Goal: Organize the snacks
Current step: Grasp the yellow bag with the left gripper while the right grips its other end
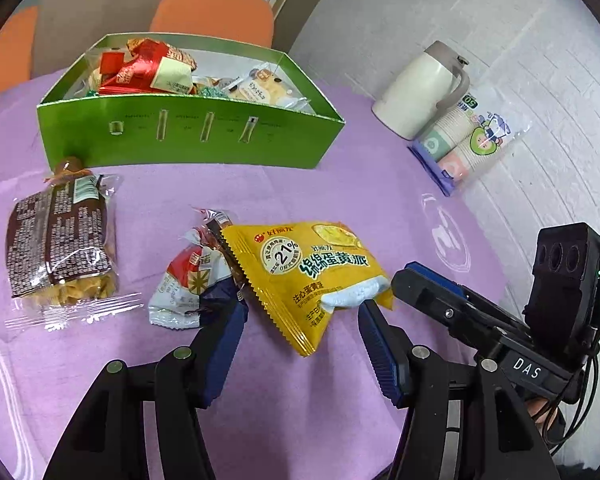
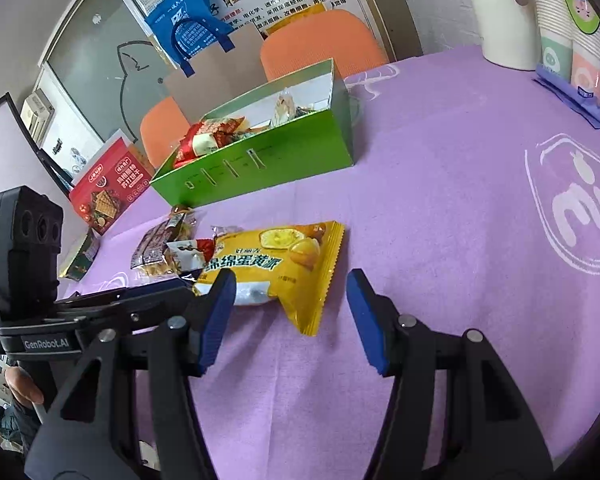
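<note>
Straddling the yellow pie packet (image 1: 316, 276) at lower centre, the left hand-held gripper (image 1: 300, 312) gapes wide, apparently lining up a grasp; the right hand-held gripper (image 2: 290, 292) is equally wide beside it. Farther up the purple bench (image 1: 172, 192), the green box (image 1: 188, 132) already holds snacks, likely the packet's destination.

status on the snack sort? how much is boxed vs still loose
Partly done. Several wrapped snacks already lie in the green box. Nothing is gripped: the left gripper and right gripper are both open around the yellow pie packet. Still loose on the cloth: that packet, the white-and-navy packet and the brown packet.
</note>
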{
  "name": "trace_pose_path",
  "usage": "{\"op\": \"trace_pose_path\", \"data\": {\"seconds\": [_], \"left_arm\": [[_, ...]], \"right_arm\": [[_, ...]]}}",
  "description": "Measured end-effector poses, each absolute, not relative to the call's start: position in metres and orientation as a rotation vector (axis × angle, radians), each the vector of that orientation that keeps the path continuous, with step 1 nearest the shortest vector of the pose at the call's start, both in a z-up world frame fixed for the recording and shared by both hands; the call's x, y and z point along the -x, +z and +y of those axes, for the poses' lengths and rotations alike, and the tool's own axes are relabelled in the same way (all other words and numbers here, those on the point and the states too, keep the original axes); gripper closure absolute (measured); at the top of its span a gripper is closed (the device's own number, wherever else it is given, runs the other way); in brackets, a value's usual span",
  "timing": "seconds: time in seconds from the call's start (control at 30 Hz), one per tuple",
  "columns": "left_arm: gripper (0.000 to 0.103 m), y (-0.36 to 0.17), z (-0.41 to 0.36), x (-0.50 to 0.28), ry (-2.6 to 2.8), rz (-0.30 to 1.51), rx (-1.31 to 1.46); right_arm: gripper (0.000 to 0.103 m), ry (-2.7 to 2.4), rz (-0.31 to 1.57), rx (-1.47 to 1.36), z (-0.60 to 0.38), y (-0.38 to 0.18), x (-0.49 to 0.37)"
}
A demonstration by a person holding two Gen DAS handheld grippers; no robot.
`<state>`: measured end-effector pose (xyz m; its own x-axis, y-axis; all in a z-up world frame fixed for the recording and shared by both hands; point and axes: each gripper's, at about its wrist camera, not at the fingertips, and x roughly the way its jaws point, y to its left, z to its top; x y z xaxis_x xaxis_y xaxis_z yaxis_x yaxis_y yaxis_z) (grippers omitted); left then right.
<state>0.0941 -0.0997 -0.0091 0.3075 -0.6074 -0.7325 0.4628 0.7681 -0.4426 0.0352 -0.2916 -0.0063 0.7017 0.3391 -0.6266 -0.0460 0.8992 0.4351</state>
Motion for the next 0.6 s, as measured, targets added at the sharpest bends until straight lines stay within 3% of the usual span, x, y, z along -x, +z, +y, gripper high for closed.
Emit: {"op": "trace_pose_path", "data": {"seconds": [0.3,0.5,0.6], "left_arm": [[0.043,-0.029,-0.112,-0.108,-0.692,1.09,0.166],[0.061,-0.036,-0.123,-0.107,-0.694,1.088,0.142],[0.068,-0.034,-0.124,-0.104,-0.702,1.088,0.168]], "right_arm": [[0.044,0.202,0.831,-0.42,-0.287,-0.028,-0.062],[0.07,0.257,0.841,-0.423,-0.277,-0.036,-0.064],[0.077,0.257,0.837,-0.39,-0.273,-0.031,-0.061]]}}
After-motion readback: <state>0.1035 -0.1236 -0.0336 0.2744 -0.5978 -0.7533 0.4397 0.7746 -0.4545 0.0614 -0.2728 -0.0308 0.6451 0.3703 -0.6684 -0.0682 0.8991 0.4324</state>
